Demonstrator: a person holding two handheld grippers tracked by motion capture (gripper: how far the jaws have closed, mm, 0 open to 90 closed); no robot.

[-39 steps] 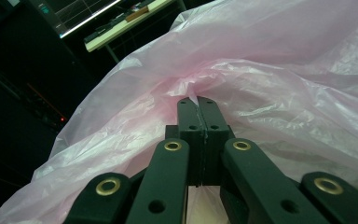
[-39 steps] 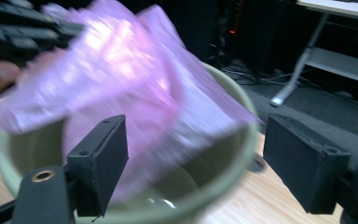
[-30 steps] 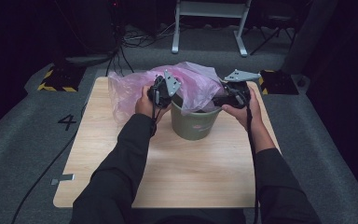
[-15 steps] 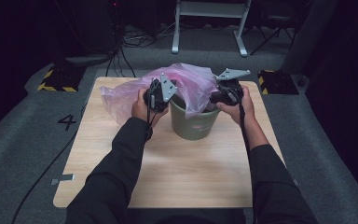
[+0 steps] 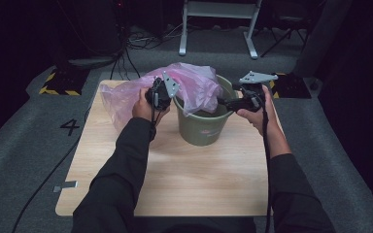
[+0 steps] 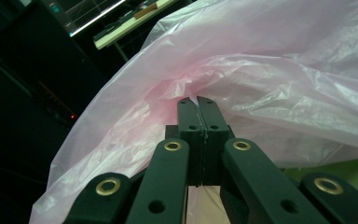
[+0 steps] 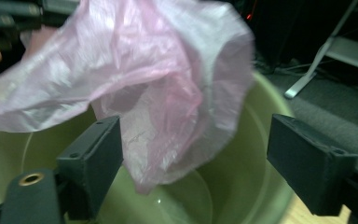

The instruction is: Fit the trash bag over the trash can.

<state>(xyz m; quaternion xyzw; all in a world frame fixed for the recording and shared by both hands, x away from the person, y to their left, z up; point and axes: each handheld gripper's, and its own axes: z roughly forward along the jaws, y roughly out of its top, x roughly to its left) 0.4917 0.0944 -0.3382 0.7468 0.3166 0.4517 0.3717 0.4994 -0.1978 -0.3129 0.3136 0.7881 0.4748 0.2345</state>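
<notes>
Left gripper: jaws pressed together on a pinch of the bag; the film bunches into folds right at the tips; in the high view it sits at the bucket's left rim, held in the left hand
Right gripper: jaws wide apart, having just been opening; the bag's loose end hangs between them, over by one jaw, with neither pad pressing it; in the high view it sits at the bucket's right rim, held in the right hand
Bag: thin pink plastic, crumpled; draped over the bucket's left and far rim, part of it spilling onto the bench left of the bucket; one end dangles down into the bucket's mouth
Bucket: green, upright, on the bench between the two grippers; inside bare and pale green below the dangling film, as the right gripper view shows
Bench: light wood board; bucket stands on its far half, the near half bare but for the person's dark sleeves
Floor: grey carpet around the bench; a number 4 marked left of it
</notes>
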